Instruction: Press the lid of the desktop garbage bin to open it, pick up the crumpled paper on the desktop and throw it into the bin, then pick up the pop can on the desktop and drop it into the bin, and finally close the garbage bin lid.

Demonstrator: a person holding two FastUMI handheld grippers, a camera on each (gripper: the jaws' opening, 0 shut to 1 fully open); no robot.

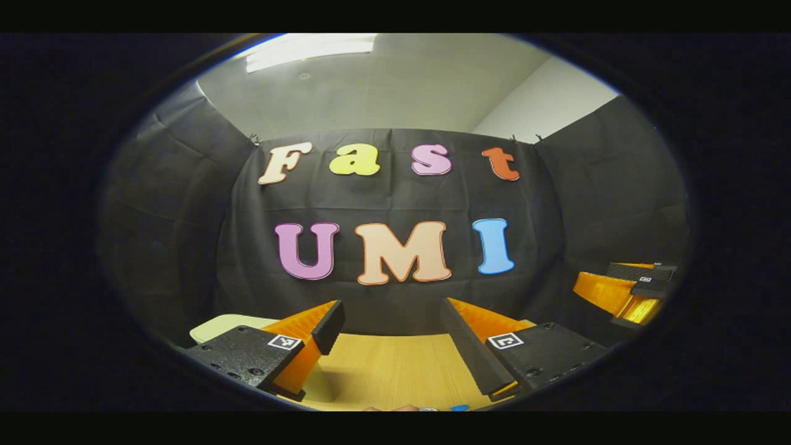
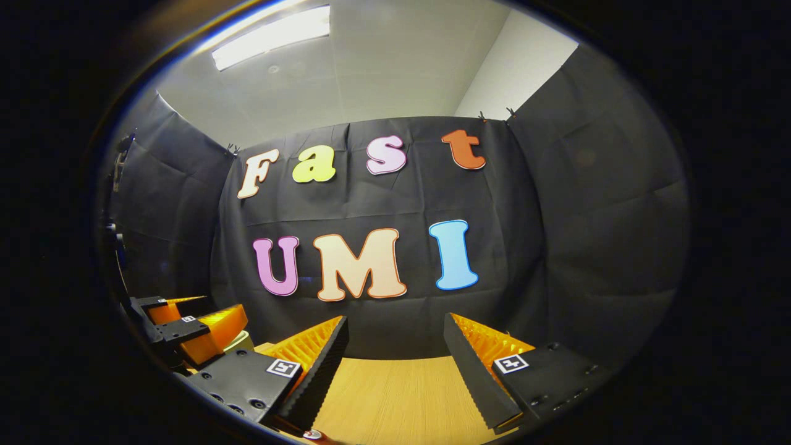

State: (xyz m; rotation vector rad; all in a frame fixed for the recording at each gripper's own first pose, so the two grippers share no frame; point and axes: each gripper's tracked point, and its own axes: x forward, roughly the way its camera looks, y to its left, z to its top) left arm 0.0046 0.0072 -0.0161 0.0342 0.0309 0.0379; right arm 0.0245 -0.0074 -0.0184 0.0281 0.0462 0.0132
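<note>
Left claw [image 1: 390,321]: fingers stood wide apart at the 6 o'clock edge of the left gripper view; nothing was held between them.
Right claw [image 2: 395,337]: fingers stood wide apart at 6 o'clock in the right gripper view; nothing was between them. The same claw [image 1: 636,287] also appeared at 4 o'clock in the left gripper view, well apart from the left one; its opening could not be judged there.
Left claw, far view [image 2: 185,327]: seen at 8 o'clock in the right gripper view, raised over the bench edge.
Bench [image 1: 395,371]: light wood-grain top, visible between and below the fingers in both views.
Garbage bin [image 1: 225,324]: a pale rounded surface, probably the lid, lay at 7 o'clock in the left gripper view, partly behind the left finger; whether it was open or closed could not be told.
Pop can and crumpled paper: small fragments at the lowest edge were too cut off to identify.
Booth wall [image 1: 395,198]: black cloth directly ahead.
</note>
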